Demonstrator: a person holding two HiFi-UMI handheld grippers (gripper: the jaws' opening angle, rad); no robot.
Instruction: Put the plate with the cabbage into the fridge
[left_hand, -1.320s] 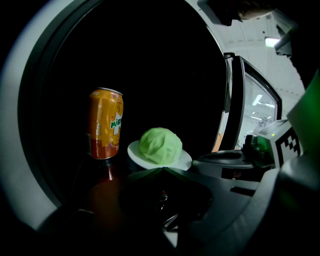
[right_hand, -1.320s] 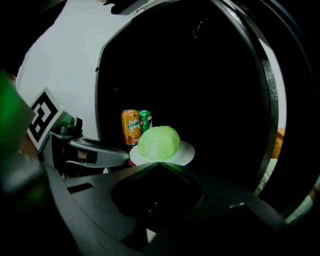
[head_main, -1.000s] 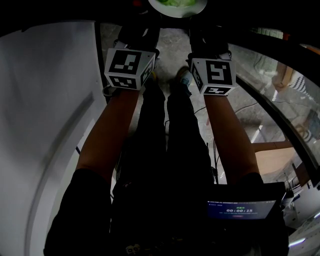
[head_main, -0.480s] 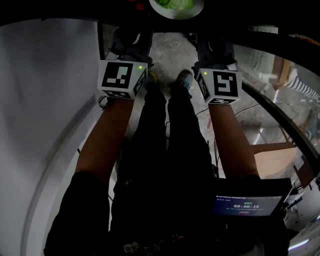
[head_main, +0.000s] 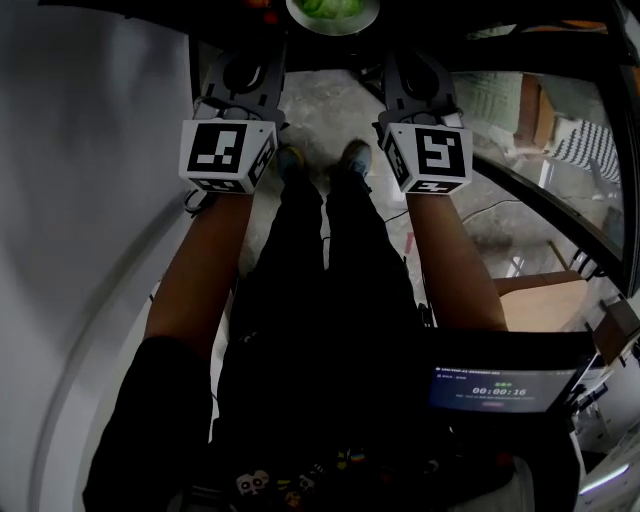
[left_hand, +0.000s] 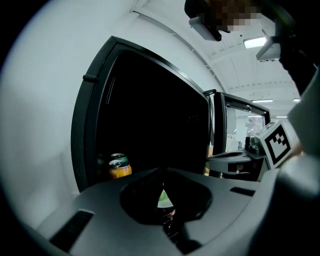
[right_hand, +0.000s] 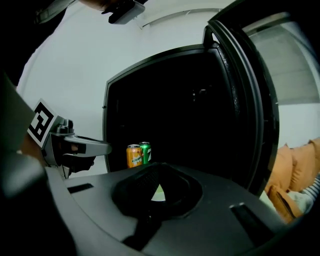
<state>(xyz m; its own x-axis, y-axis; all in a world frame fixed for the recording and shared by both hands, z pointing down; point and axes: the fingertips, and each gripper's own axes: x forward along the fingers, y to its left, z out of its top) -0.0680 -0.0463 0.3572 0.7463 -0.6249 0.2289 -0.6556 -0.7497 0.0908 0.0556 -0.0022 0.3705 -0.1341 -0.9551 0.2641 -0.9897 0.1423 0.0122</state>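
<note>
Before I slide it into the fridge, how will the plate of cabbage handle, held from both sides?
The plate looks rigid, so it likely won't flex, but the left tongs and right tongs seem to pinch only its rim: uneven motion could tilt it. The loose cabbage would probably slide then.

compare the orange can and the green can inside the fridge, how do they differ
Colour: the orange can is orange, the green can green. Place: the orange can stands nearer the fridge's open front, the green can just behind it. In the left gripper view the orange can covers most of the green can. Both stand upright, close together, and look alike in shape.
</note>
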